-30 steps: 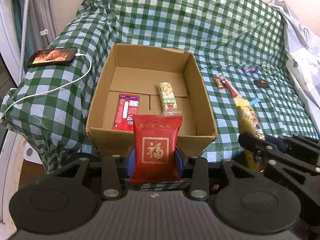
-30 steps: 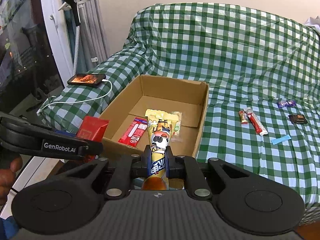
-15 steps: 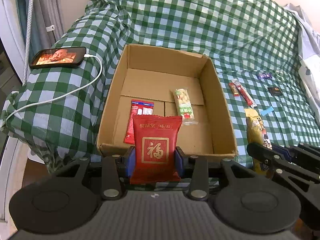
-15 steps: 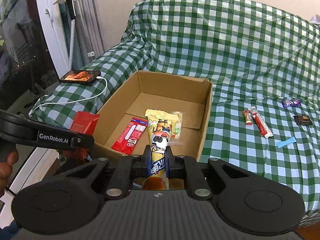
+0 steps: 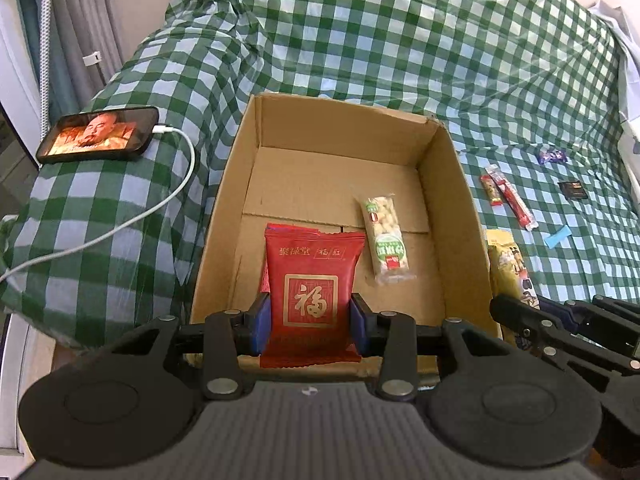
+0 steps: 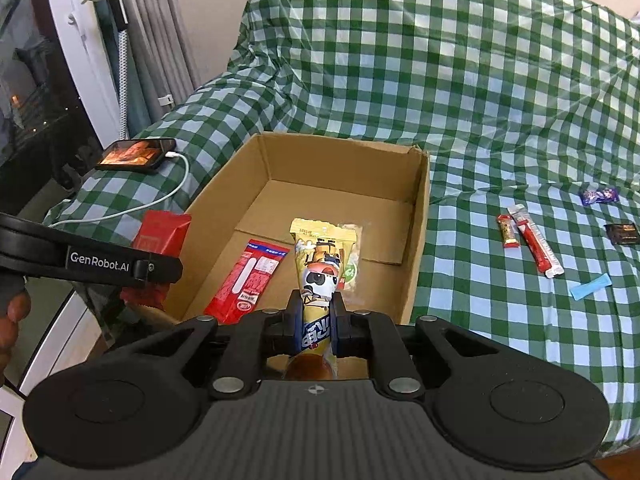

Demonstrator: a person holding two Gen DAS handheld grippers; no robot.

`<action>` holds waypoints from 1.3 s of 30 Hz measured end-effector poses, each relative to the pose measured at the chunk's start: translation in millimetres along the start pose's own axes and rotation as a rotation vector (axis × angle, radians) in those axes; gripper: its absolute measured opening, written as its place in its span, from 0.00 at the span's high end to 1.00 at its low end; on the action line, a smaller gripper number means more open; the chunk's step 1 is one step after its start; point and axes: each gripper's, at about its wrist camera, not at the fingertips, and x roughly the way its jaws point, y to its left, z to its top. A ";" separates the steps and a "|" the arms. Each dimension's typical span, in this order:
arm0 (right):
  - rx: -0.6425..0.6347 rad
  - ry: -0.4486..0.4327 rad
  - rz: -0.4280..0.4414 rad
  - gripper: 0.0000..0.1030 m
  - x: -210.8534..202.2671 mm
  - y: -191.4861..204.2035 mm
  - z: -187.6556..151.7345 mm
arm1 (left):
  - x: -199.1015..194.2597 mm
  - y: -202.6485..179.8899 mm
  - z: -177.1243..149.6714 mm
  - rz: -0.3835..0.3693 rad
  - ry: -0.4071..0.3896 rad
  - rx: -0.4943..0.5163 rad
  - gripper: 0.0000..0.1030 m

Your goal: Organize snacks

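My left gripper (image 5: 310, 322) is shut on a red snack packet (image 5: 314, 280) with a gold character, held upright over the near edge of the open cardboard box (image 5: 236, 184). My right gripper (image 6: 316, 322) is shut on a yellow cartoon snack tube (image 6: 320, 264), also at the box's near edge (image 6: 420, 216). Inside the box lie a peanut bar (image 5: 386, 240) and a flat red packet (image 6: 248, 276); the left wrist view hides that red packet behind the held one. Each gripper shows at the side of the other's view.
The box sits on a green checked cover (image 6: 460, 80). Right of the box lie two red sticks (image 6: 528, 240), a blue wrapper (image 6: 592, 286), a dark packet (image 6: 622, 234) and a purple sweet (image 6: 600, 195). A charging phone (image 5: 98, 134) with white cable lies left.
Both grippers have moved in towards the box with their snacks still held; the box looks larger and nearer, and the red packet now covers the flat red one inside.
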 end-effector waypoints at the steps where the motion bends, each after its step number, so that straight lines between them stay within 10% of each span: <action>1: 0.001 0.003 0.002 0.87 5.0 -1.6 2.6 | 3.5 -0.4 2.9 0.002 0.003 0.001 0.57; 32: 0.066 0.153 0.037 0.87 124.2 -20.6 24.6 | 118.8 -0.6 41.3 0.051 0.147 0.025 0.55; 34: 0.066 0.160 0.033 0.85 128.1 -21.3 25.0 | 123.0 0.1 42.5 0.046 0.149 0.024 0.44; 35: 0.067 0.160 0.027 0.84 129.9 -21.7 25.8 | 124.4 0.8 43.7 0.043 0.149 0.024 0.22; 39: 0.082 0.115 -0.016 0.40 127.4 -25.7 33.7 | 118.7 -0.9 46.2 0.090 0.097 0.045 0.00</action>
